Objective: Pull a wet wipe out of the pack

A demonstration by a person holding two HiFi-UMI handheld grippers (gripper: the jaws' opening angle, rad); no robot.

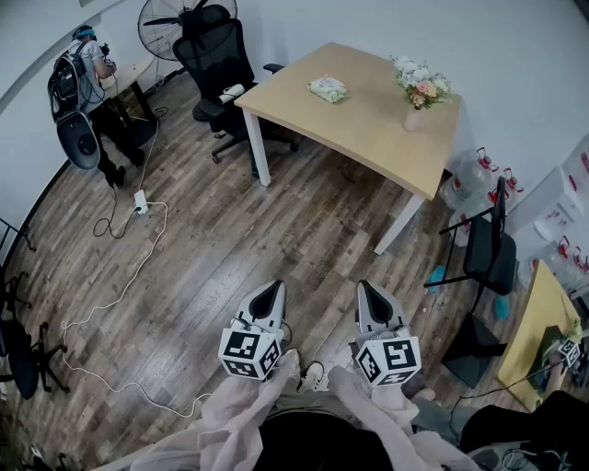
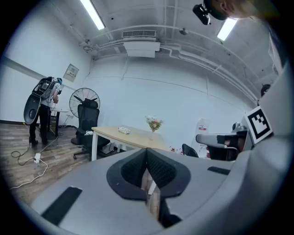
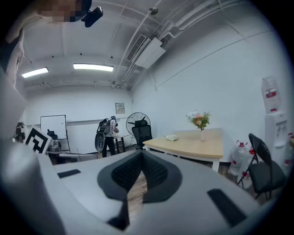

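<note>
The wet wipe pack (image 1: 328, 88), pale green and white, lies on the far part of the light wooden table (image 1: 368, 129), well away from both grippers. It also shows small in the left gripper view (image 2: 124, 131) and the right gripper view (image 3: 172, 137). My left gripper (image 1: 269, 292) and right gripper (image 1: 368, 292) are held side by side over the wood floor, close to my body, pointing toward the table. In both gripper views the jaws meet at the tips, left gripper (image 2: 147, 150) and right gripper (image 3: 141, 153), with nothing between them.
A vase of flowers (image 1: 419, 92) stands at the table's right end. A black office chair (image 1: 216, 55) and a fan (image 1: 170, 18) are left of the table. A person with a backpack (image 1: 83, 74) stands far left. A white cable (image 1: 120, 276) runs over the floor. A black chair (image 1: 488, 248) and water bottles (image 1: 474, 175) are at the right.
</note>
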